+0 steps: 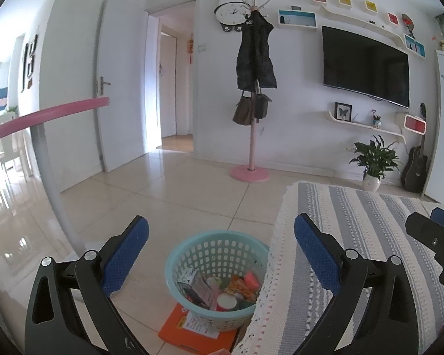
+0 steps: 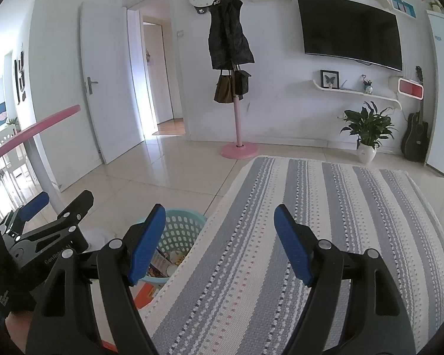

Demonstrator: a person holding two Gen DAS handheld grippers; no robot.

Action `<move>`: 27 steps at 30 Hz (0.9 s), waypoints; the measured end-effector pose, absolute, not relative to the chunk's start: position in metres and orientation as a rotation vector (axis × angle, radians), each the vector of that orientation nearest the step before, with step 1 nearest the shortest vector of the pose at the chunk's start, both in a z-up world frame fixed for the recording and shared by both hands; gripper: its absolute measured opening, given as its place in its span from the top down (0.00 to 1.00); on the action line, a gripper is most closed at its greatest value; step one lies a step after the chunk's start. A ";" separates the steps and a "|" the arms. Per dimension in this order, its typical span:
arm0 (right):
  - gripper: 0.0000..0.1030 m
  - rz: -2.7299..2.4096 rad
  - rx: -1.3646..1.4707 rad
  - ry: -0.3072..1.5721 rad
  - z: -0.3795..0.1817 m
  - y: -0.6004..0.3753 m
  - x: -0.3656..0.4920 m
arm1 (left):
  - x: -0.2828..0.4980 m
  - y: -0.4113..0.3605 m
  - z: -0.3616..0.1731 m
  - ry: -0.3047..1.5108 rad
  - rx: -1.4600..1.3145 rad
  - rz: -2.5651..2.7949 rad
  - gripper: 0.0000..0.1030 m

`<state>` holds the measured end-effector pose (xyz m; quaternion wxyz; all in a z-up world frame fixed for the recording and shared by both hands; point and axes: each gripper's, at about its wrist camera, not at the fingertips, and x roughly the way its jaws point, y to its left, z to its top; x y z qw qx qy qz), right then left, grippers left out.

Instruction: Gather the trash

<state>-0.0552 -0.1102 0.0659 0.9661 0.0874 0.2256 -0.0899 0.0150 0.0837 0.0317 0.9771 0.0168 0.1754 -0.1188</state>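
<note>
A light blue perforated basket (image 1: 192,254) stands on the floor beside the table and holds several pieces of trash (image 1: 219,290): small boxes, wrappers and a round lid. My left gripper (image 1: 220,254) is open and empty, held above the basket. My right gripper (image 2: 219,245) is open and empty above the striped tablecloth (image 2: 325,207), and shows at the right edge of the left wrist view (image 1: 429,236). The basket also shows in the right wrist view (image 2: 183,227), partly hidden by my left finger. The left gripper shows at the left of the right wrist view (image 2: 41,216).
The basket sits on an orange box or book (image 1: 192,334) on the tiled floor. A coat stand with pink base (image 1: 249,173) and a potted plant (image 1: 373,162) stand by the far wall. A pink-edged table on a grey post (image 1: 48,159) is to the left.
</note>
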 end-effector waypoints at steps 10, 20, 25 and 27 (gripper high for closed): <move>0.30 -0.178 0.176 0.458 0.061 -0.107 -0.055 | 0.015 0.083 0.032 0.356 0.036 -0.241 0.07; 0.30 -0.180 0.181 0.456 0.061 -0.108 -0.056 | 0.018 0.085 0.028 0.389 0.023 -0.236 0.07; 0.30 -0.180 0.184 0.460 0.061 -0.108 -0.056 | 0.021 0.086 0.026 0.416 0.017 -0.232 0.07; 0.30 -0.182 0.184 0.457 0.061 -0.108 -0.056 | 0.021 0.088 0.025 0.412 0.013 -0.232 0.07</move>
